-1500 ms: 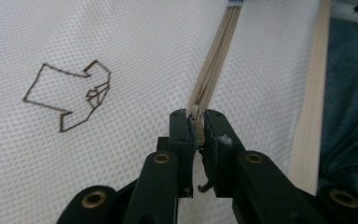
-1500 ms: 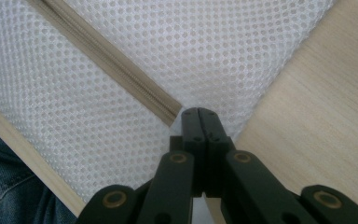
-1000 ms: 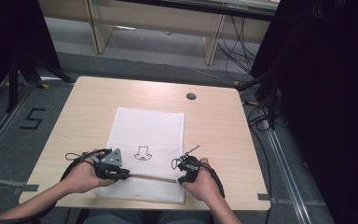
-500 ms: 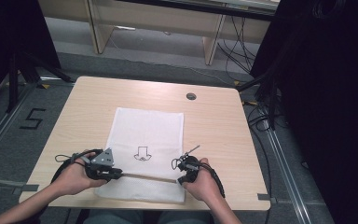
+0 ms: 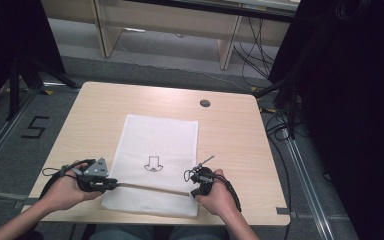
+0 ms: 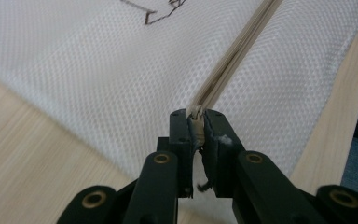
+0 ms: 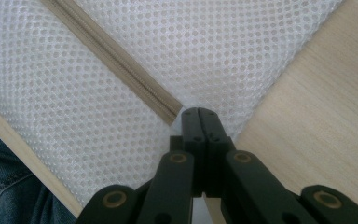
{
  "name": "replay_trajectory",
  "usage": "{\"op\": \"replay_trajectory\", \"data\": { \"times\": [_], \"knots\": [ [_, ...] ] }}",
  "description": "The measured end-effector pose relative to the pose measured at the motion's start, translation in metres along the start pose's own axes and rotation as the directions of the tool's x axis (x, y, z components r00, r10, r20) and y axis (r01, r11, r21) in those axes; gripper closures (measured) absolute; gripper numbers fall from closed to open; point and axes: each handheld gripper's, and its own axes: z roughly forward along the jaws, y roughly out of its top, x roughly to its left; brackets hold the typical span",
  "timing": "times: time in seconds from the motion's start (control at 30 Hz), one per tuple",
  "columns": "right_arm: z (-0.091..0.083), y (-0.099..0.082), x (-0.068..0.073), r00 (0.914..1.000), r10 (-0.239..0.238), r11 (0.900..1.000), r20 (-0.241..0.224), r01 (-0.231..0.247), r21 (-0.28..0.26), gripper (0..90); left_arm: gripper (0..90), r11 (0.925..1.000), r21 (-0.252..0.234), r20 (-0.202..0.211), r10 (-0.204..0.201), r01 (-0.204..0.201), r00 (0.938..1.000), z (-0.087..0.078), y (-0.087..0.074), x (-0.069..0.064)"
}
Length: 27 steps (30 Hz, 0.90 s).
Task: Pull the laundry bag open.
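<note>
Left gripper (image 5: 111,184), at the lower left of the high view, is clamped on the zipper pull (image 6: 196,125); in the left gripper view its jaws pinch the small pale tab at the near end of the zipper (image 6: 233,60), which runs from the frame centre to the upper right. Right gripper (image 5: 196,190), at the lower centre-right of the high view, is fully closed; in the right gripper view its jaws meet with no gap, tips (image 7: 199,112) resting on the mesh just beside the zipper's end (image 7: 170,112). Whether they pinch fabric cannot be told.

White mesh bag (image 5: 157,145) lies flat on the wooden table (image 5: 235,130), occupying the centre of the high view. A black arrow-shaped mark (image 5: 154,163) is printed on it just above the zipper. The beige zipper crosses the bag's lower part, spanning from one gripper to the other. A round dark grommet (image 5: 205,103) sits in the tabletop at the upper right, well apart from the bag.
</note>
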Motion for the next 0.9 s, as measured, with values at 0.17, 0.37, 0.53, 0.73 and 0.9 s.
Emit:
{"op": "replay_trajectory", "data": {
  "times": [0.17, 0.37, 0.53, 0.73, 0.9],
  "knots": [
    [0.000, 0.001, 0.000, 1.0000, -0.009, 1.0000, -0.001, 0.009, 0.000, 90.0, 82.0, 0.9994, -0.009, 0.004, -0.034, 0.034, 0.9994, -0.005, -0.010, 0.002],
    [0.000, 0.000, 0.001, 1.0000, 0.007, 1.0000, 0.006, -0.007, -0.001, 90.0, 82.0, 0.9994, 0.022, -0.038, -0.028, 0.029, 0.9989, -0.009, -0.016, 0.003],
    [0.000, 0.001, -0.001, 0.9999, -0.011, 0.9999, -0.006, 0.011, -0.005, 90.0, 82.0, 0.9976, 0.019, -0.052, -0.066, 0.067, 0.9965, -0.017, -0.029, 0.006],
    [-0.001, 0.001, 0.000, 1.0000, 0.008, 0.9999, 0.003, -0.008, 0.011, 90.0, 81.9, 0.9970, 0.010, -0.060, -0.076, 0.077, 0.9953, -0.022, -0.037, 0.006],
    [0.000, 0.000, 0.000, 1.0000, -0.006, 1.0000, 0.005, 0.006, -0.004, 90.0, 81.9, 0.9944, 0.015, -0.063, -0.103, 0.105, 0.9926, -0.023, -0.039, 0.003]
  ]
}}
